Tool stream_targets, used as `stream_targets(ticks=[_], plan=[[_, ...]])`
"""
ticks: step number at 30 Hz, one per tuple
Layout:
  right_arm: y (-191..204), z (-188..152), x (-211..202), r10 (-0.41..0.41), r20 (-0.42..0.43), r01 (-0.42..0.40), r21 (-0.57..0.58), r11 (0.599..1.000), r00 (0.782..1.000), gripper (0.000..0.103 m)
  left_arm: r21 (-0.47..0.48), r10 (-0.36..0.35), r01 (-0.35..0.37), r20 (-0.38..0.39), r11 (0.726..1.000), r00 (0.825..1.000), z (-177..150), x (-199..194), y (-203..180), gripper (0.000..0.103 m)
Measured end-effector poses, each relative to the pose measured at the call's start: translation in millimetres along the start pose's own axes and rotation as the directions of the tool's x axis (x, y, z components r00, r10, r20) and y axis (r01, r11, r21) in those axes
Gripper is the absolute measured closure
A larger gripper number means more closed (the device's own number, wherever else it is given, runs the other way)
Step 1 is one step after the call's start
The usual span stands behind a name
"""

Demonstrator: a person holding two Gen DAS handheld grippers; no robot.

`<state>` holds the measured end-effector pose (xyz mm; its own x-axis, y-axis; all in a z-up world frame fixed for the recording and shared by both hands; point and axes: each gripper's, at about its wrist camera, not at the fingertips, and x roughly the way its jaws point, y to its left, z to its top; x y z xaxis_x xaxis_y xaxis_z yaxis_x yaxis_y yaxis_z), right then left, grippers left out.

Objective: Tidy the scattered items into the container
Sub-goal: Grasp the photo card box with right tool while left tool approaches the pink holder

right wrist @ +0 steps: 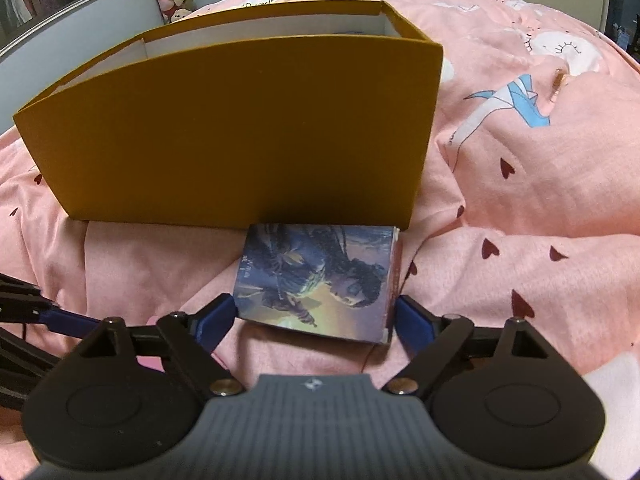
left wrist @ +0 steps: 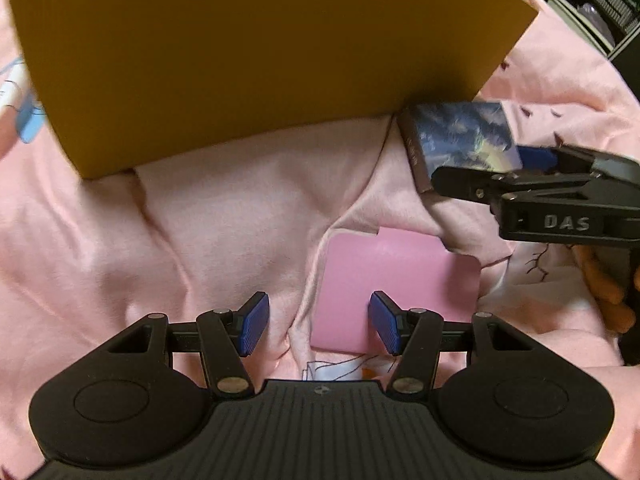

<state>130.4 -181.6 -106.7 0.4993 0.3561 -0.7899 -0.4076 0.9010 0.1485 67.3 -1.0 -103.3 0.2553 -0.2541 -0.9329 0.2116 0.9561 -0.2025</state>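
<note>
Site: pink bedspread [right wrist: 520, 208], heavily creased, w/ heart and bird print. Yellow box [right wrist: 240, 132] stands on it, top open, white inner walls visible; contents not visible.

Item 1: picture box [right wrist: 316, 280], blue/yellow artwork, lies flat w/ far edge touching or just at the base of the yellow box's near wall, toward that wall's right corner. Right gripper [right wrist: 316, 320] straddles its near end. Fingers spread wide; left pad [right wrist: 216, 318] at the item's left edge, right pad [right wrist: 414, 322] at its right edge. Contact can't be confirmed; slim gaps seem to remain on both sides. Item sits on the bedspread. In left wrist view, same picture box [left wrist: 456, 136] shows beside the yellow box [left wrist: 256, 60] lower corner, w/ right gripper [left wrist: 532, 160] over its near end.

Item 2: pink card [left wrist: 400, 280], flat, rounded corners, partly tucked in a fabric fold along its left edge. Left gripper [left wrist: 318, 326] is wide open, holding nothing; right pad overlaps the card's lower portion in view, left pad over bare fabric.

Clearance: open bedspread betw. card and yellow box wall; ridged folds run through it. Grippers near each other, not touching. Orange plush [left wrist: 608, 292] at far right, partly hidden.
</note>
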Motion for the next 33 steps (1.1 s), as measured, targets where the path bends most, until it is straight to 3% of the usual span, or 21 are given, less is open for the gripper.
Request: stream_targets(ticks=[10, 15, 19, 21, 23, 26, 33], plan=[[4.6, 0.1, 7.7, -0.008, -0.017, 0.008, -0.024, 1.0, 1.0, 0.009, -0.056, -0.163, 0.162, -0.009, 0.985, 0.987, 7.9, 17.0, 6.5, 0.018], [0.7, 0.0, 3.6, 0.004, -0.011, -0.004, -0.005, 1.0, 1.0, 0.01, -0.073, -0.212, 0.21, -0.021, 0.975, 0.977, 8.9, 24.6, 7.5, 0.016], [4.0, 0.0, 0.1, 0.003, -0.012, -0.003, -0.002, 1.0, 1.0, 0.011, -0.078, -0.203, 0.202, -0.005, 0.976, 0.979, 6.8, 21.4, 9.6, 0.026], [3.9, -0.9, -2.3, 0.003, -0.015, -0.003, 0.004, 1.0, 1.0, 0.011, -0.089, -0.199, 0.199, 0.004, 0.976, 0.98, 6.3, 19.9, 12.0, 0.035], [3.4, -1.7, -5.6, 0.002, -0.018, -0.002, 0.011, 1.0, 1.0, 0.011, -0.091, -0.196, 0.197, 0.018, 0.976, 0.98, 5.2, 15.8, 13.8, 0.051], [3.5, -2.3, -10.9, -0.006, -0.02, 0.006, 0.019, 1.0, 1.0, 0.011, -0.091, -0.183, 0.185, 0.031, 0.978, 0.983, 4.6, 12.1, 13.9, 0.059], [0.6, -7.2, -20.1, -0.006, -0.075, 0.009, 0.03, 1.0, 0.997, 0.01, -0.094, -0.189, 0.191, 0.033, 0.977, 0.981, 2.8, 7.7, 17.8, 0.061]])
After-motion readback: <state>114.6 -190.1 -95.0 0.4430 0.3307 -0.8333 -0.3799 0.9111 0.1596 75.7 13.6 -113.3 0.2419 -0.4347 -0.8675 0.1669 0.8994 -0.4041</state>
